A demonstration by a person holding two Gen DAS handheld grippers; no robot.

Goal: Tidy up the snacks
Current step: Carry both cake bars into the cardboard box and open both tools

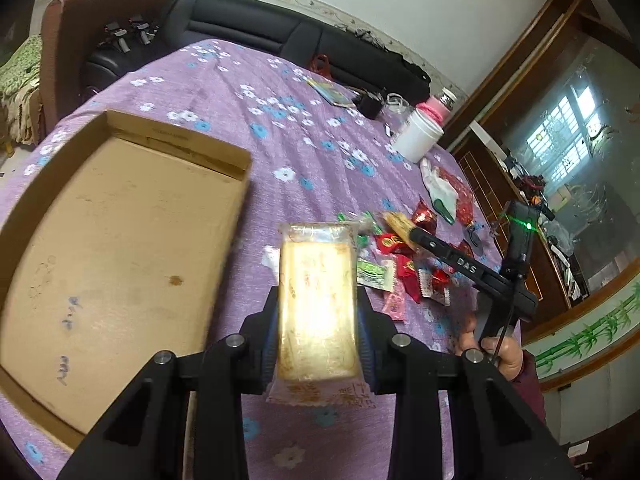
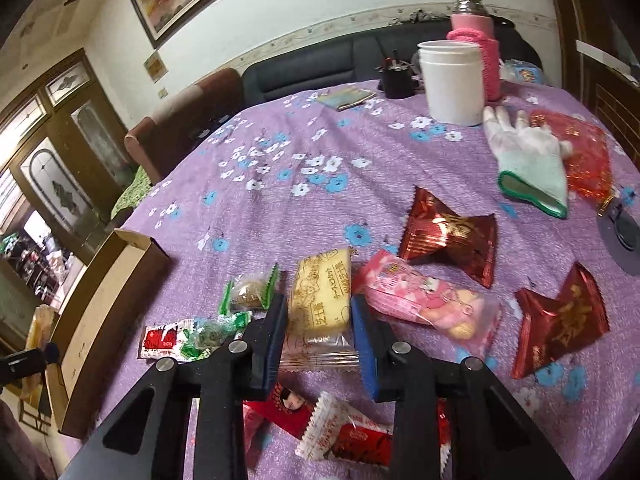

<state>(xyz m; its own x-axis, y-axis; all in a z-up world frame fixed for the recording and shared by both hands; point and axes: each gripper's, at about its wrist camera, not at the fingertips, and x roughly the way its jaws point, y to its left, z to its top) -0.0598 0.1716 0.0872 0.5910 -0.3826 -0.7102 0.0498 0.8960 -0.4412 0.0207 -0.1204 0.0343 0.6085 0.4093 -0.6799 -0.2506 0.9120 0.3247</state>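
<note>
My left gripper (image 1: 320, 300) is shut on a yellow cake bar (image 1: 316, 280) in clear wrap, held just right of an empty cardboard box (image 1: 180, 136). In the right wrist view my right gripper (image 2: 320, 320) has its blue pads pressed on the sides of a second yellow cake packet (image 2: 320, 292), low over the purple flowered tablecloth (image 2: 280, 152). Loose snacks lie around it: a pink packet (image 2: 428, 304), two dark red packets (image 2: 452, 232) and green candies (image 2: 248, 292). The left wrist view shows the right gripper (image 1: 412, 234) over that snack pile (image 1: 400, 264), a person's hand (image 1: 500, 352) on its handle.
A white cup (image 2: 454, 80) and a pink flask (image 2: 476, 32) stand at the far side. A white glove (image 2: 528, 160) lies on a red bag (image 2: 588, 156). The box's corner (image 2: 132, 248) shows at left. A dark sofa (image 1: 280, 28) lies beyond the table.
</note>
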